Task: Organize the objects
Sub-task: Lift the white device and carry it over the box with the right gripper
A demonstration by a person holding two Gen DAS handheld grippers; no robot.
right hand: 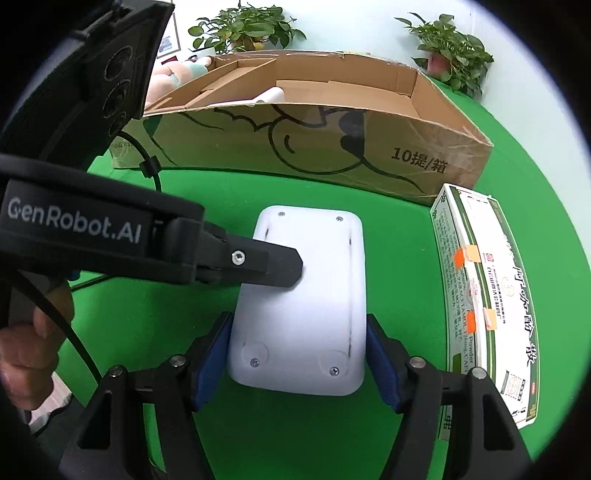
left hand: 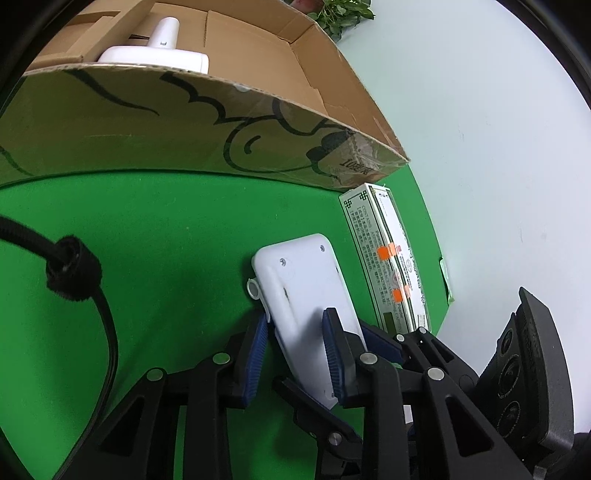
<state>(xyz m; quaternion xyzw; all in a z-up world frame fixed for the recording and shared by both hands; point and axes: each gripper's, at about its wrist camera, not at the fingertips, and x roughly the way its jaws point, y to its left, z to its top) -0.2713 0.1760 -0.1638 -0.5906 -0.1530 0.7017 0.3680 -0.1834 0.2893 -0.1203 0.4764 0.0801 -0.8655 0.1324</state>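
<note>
A white plastic device [right hand: 306,295], underside up with screws showing, sits over the green mat. My right gripper [right hand: 299,354] is shut on its near end, blue pads against both sides. My left gripper [left hand: 295,339] is shut on the same device [left hand: 306,291] from the left, one finger [right hand: 273,267] lying across its top. An open cardboard box [right hand: 332,147] stands behind; a white object [left hand: 159,51] lies inside it. A green-and-white medicine box [right hand: 480,295] lies to the right, also seen in the left wrist view [left hand: 388,258].
Potted plants [right hand: 243,29] stand behind the cardboard box. The green mat [left hand: 166,240] ends at a white table surface [left hand: 498,147] to the right. A black cable [left hand: 92,295] hangs at the left.
</note>
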